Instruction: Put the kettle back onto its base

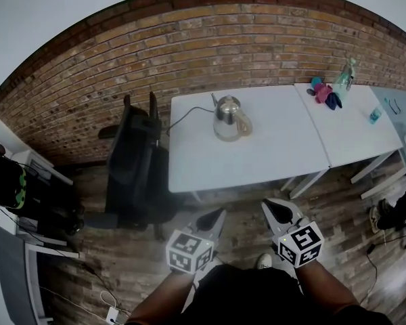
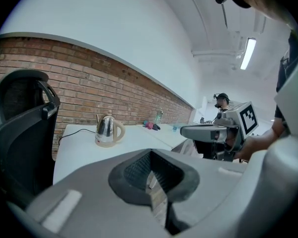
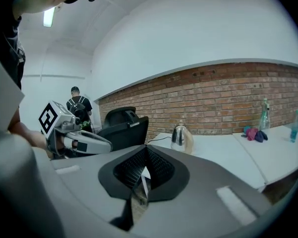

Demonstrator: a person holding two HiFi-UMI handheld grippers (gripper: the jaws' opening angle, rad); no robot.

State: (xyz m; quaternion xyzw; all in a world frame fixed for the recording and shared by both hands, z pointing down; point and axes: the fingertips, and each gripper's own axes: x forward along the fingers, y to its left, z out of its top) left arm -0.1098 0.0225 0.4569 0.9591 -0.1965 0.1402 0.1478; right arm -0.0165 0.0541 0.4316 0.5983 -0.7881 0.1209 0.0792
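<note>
One white table by the brick wall carries the kettle; whether its base lies beneath is too small to tell. The left gripper and right gripper, both pressed together and empty, hang well short of the kettle.
</note>
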